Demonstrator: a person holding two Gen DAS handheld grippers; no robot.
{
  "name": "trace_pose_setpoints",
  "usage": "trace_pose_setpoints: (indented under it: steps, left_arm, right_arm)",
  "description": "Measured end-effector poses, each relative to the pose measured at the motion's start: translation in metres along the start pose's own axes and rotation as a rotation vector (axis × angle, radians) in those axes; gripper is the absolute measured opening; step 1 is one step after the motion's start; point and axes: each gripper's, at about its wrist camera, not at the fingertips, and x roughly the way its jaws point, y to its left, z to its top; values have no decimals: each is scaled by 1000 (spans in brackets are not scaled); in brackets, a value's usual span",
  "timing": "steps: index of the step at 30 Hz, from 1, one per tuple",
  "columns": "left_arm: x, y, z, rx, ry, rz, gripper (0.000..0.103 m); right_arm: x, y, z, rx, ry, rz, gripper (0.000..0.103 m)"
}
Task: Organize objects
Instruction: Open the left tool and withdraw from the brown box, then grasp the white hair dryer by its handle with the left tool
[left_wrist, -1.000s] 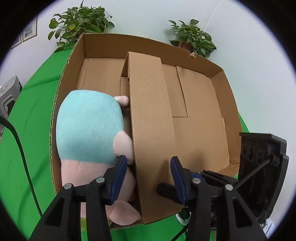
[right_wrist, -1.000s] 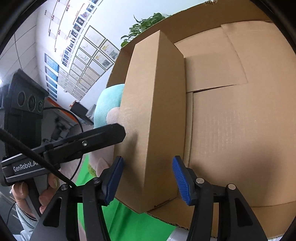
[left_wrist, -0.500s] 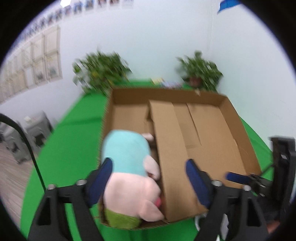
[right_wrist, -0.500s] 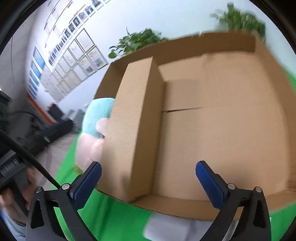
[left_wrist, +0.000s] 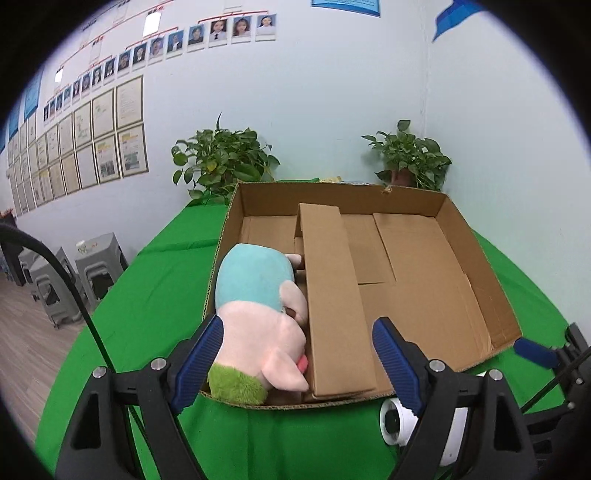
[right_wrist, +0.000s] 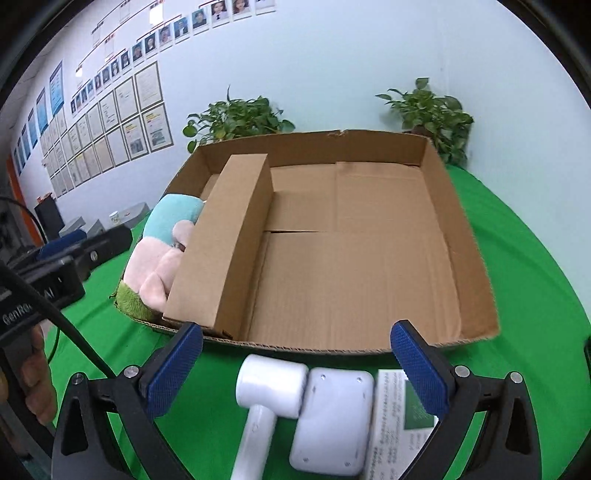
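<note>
An open cardboard tray box (left_wrist: 476, 273) (right_wrist: 469, 236) lies on the green table. A plush pig toy (left_wrist: 258, 321) (right_wrist: 162, 247) with a teal back lies along its left side. A long cardboard box (left_wrist: 332, 295) (right_wrist: 225, 243) lies beside the toy. My left gripper (left_wrist: 295, 362) is open and empty, above the box's near edge. My right gripper (right_wrist: 295, 365) is open and empty, over a white hair dryer (right_wrist: 266, 398), a white flat device (right_wrist: 332, 417) and a leaflet (right_wrist: 399, 417) in front of the box.
Two potted plants (left_wrist: 221, 162) (left_wrist: 410, 158) stand behind the box against the wall. Grey stools (left_wrist: 74, 273) stand left of the table. The green cloth (right_wrist: 535, 295) spreads around the box. The white dryer's end (left_wrist: 395, 424) shows in the left wrist view.
Both grippers have opened wide and pulled back from the long cardboard box and the toy. The views now take in the whole box and the items in front of it.
</note>
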Motion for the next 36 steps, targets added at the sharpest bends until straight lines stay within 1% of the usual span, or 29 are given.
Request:
trace_pose_setpoints:
  steps: [4,5,6,7,8,9,10,11,12,13,14,15,16,17,18,19,21,22,24,26,28,29,30,32,34,35,36]
  left_arm:
    - [-7,-9,-5,6,-7,-9,83]
    - [-8,-11,-7,8,-9,-9,82]
    - [-10,-13,-9,9,-7,-12,82]
    - [-12,-14,-10,10,-6,-18,78]
    - [-14,-15,-11,9,-9,-28,70]
    - [-15,-15,-13,7,-12,-34,42]
    - [-15,-15,-14,9,-3,-33,18]
    - [-15,-16,-16,13,7,-25,14]
    - [-16,-16,-18,13,5,-21,14]
    - [-18,-16,-19,11,-3,-29,14]
    - [-20,-16,-20,5,-10,-36,17]
    - [-21,-16,-21,-2,-10,-34,37]
    - [-23,-16,-22,-5,-13,-36,72]
    - [-27,-15,-23,-14,-28,-57,85]
    - [-30,-14,-25,-22,-43,-81,88]
    - [-30,-13,-25,-25,-41,-100,88]
    - [-27,-13,-27,-23,-8,-120,88]
    - [-24,-12,-28,-25,6,-128,88]
    - [-20,-9,-31,-35,34,-172,88]
    - [-14,-6,-35,-54,75,-217,88]
    - [-5,-4,-39,-64,127,-268,88]
    - [-1,-4,-42,-64,153,-295,88]
    - [4,-5,-47,-62,183,-330,88]
    - [14,-7,-56,-64,237,-399,88]
    - [28,-10,-66,-81,296,-452,88]
    - [34,-13,-69,-88,320,-472,88]
    - [41,-15,-73,-95,352,-500,88]
  right_arm:
    - [-6,-4,-6,3,-20,-4,100]
    - [-9,-5,-9,5,-23,-3,98]
    - [-9,-6,-11,1,-25,-2,92]
    - [-10,-6,-13,-5,-25,-2,88]
    - [-12,-6,-14,-10,-28,-4,77]
    - [-15,-7,-17,-11,-36,-2,56]
    - [-16,-8,-19,-12,-38,-4,42]
    - [-17,-9,-21,-13,-33,-10,24]
    - [-18,-9,-23,-16,-30,-13,23]
    - [-18,-10,-24,-18,-33,-17,23]
    - [-21,-11,-26,-20,-40,-14,25]
    - [-24,-12,-28,-18,-46,-11,40]
    - [-27,-13,-30,-13,-47,-12,57]
    - [-28,-14,-31,-10,-48,-11,97]
    - [-32,-15,-35,-1,-61,4,102]
    - [-35,-15,-37,-2,-73,9,103]
    - [-36,-14,-40,-12,-72,8,102]
    - [-37,-15,-42,-10,-71,22,102]
    - [-38,-16,-46,-1,-64,68,102]
    - [-39,-15,-49,-3,-64,94,102]
    - [-43,-14,-56,-12,-51,155,102]
    - [-46,-12,-61,-11,-35,182,102]
    - [-44,-9,-69,-10,0,226,102]
    - [-38,-3,-81,-23,57,269,102]
    - [-28,3,-97,-23,117,278,101]
    - [-23,4,-103,-11,141,280,99]
    - [-16,4,-108,4,166,282,93]
